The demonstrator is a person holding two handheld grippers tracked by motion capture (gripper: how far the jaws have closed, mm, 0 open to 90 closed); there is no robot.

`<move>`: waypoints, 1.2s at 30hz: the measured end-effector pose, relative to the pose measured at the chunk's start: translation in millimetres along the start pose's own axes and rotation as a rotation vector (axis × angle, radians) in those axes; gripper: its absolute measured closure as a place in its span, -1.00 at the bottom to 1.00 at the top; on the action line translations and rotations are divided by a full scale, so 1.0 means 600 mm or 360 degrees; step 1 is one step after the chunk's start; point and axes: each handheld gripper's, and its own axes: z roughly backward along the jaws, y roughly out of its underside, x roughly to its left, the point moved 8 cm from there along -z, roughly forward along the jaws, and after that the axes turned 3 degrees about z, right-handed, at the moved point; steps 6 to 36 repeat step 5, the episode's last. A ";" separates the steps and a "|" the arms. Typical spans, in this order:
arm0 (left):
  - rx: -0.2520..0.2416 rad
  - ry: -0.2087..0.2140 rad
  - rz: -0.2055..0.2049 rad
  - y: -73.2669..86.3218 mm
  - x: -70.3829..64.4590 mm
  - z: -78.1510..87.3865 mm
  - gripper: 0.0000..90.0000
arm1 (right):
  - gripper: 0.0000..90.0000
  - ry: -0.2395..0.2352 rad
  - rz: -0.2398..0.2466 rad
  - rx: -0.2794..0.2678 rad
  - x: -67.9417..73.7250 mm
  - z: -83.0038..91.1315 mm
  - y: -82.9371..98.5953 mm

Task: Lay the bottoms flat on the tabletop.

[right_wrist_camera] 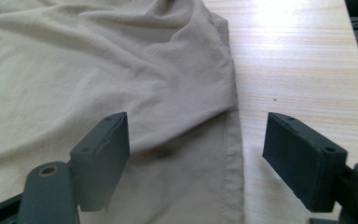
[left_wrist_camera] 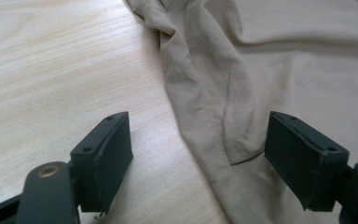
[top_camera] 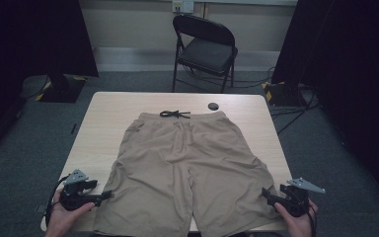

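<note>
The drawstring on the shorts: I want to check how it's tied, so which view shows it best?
The high view: the black drawstring lies knotted at the waistband of the tan shorts, at the table's far side, though small. The left gripper view shows the shorts' outer side edge and the right gripper view the other leg's side hem, without the waistband.

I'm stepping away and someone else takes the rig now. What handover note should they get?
Left claw: open, jaws straddling the outer side seam of the shorts' left leg near the hem, nothing gripped.
Right claw: open, straddling the right leg's outer seam, nothing gripped.
Shorts: tan, spread flat on the table, waistband and black drawstring at the far side, hems towards you.
Done: claws lined up at both outer edges.
Left: probably close on both seams, then fold or move.
</note>
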 end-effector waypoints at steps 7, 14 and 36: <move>-0.0023 -0.0028 -0.0026 0.003 0.005 0.002 -0.48 | -0.51 -0.0004 0.0055 0.0031 0.011 -0.010 -0.001; -0.0023 -0.0028 -0.0026 0.003 0.005 0.002 -0.48 | -0.51 -0.0004 0.0055 0.0031 0.011 -0.010 -0.001; -0.0023 -0.0028 -0.0026 0.003 0.005 0.002 -0.48 | -0.51 -0.0004 0.0055 0.0031 0.011 -0.010 -0.001</move>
